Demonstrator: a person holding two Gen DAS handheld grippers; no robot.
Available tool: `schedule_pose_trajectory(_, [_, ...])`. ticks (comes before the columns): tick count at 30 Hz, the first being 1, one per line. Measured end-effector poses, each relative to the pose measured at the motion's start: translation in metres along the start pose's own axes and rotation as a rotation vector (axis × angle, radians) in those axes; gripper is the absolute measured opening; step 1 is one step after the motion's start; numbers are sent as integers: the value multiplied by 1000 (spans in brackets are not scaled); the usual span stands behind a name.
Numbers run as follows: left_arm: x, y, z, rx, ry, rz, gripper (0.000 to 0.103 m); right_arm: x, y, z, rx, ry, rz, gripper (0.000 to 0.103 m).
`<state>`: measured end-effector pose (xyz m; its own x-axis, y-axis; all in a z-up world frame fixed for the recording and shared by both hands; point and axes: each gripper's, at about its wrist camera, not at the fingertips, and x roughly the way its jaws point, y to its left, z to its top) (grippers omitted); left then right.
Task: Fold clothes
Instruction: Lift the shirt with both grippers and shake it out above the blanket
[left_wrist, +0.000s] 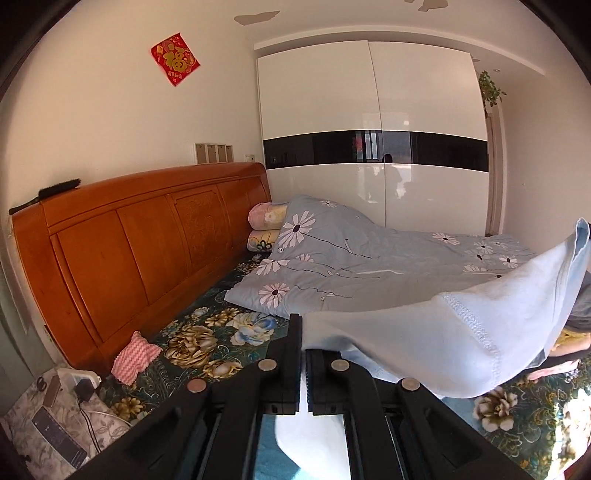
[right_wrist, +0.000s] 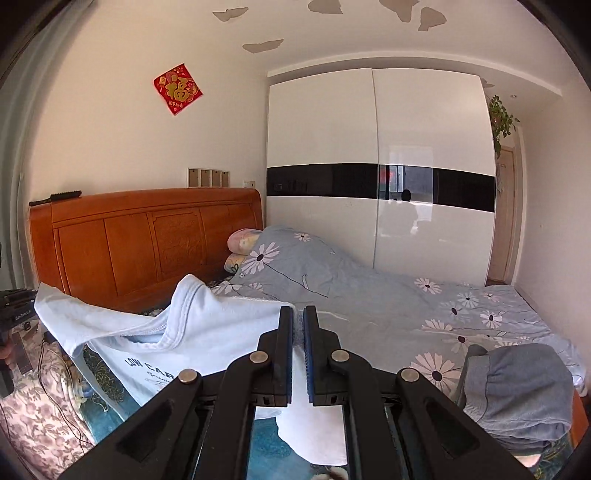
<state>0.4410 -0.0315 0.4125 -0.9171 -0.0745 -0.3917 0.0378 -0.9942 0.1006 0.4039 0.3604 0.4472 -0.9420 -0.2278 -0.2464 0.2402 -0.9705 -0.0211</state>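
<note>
The left tool (left_wrist: 303, 354) is pinched on the light blue shirt (left_wrist: 461, 332), which is lifted above the bed (left_wrist: 207, 343) and stretches off to the right. The right tool (right_wrist: 298, 332) pinches the same shirt (right_wrist: 192, 332) — its printed front hangs leftward, probably toward the other tool. Grey folded clothes (right_wrist: 517, 384) lie on the flowered quilt (right_wrist: 369, 295) at right.

Headboard (right_wrist: 147, 236): far left of my bed.
Quilt (right_wrist: 351, 295): right of it.
Wardrobe (right_wrist: 380, 177): behind quilt.
</note>
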Motion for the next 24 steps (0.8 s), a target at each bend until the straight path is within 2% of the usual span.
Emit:
schedule_pose_trajectory(3, [0, -1, 15, 39, 15, 3, 2, -4, 5, 6, -29, -9, 15, 5])
schedule_pose_trajectory(5, [14, -2, 21, 66, 48, 8, 2, 2, 7, 16, -50, -10, 21, 5])
schedule_pose_trajectory(7, [45, -3, 18, 98, 112, 21, 2, 22, 4, 20, -53, 25, 37, 5])
schedule_pose_trajectory(10, [112, -4, -3, 123, 244, 30, 2, 85, 2, 6, -42, 160, 62, 5])
schedule_pose_trajectory(14, [220, -4, -66, 91, 455, 11, 2, 188, 7, -59, -60, 382, 45, 5])
schedule_pose_trajectory(17, [294, -6, -116, 76, 591, -1, 2, 261, 5, -119, -19, 539, 26, 5])
schedule_pose_trajectory(21, [374, -13, -161, 44, 711, -40, 2, 342, -6, -185, 48, 703, -19, 0])
schedule_pose_trajectory(24, [420, -15, -179, 58, 761, -51, 2, 393, -16, -222, 78, 812, -45, 0])
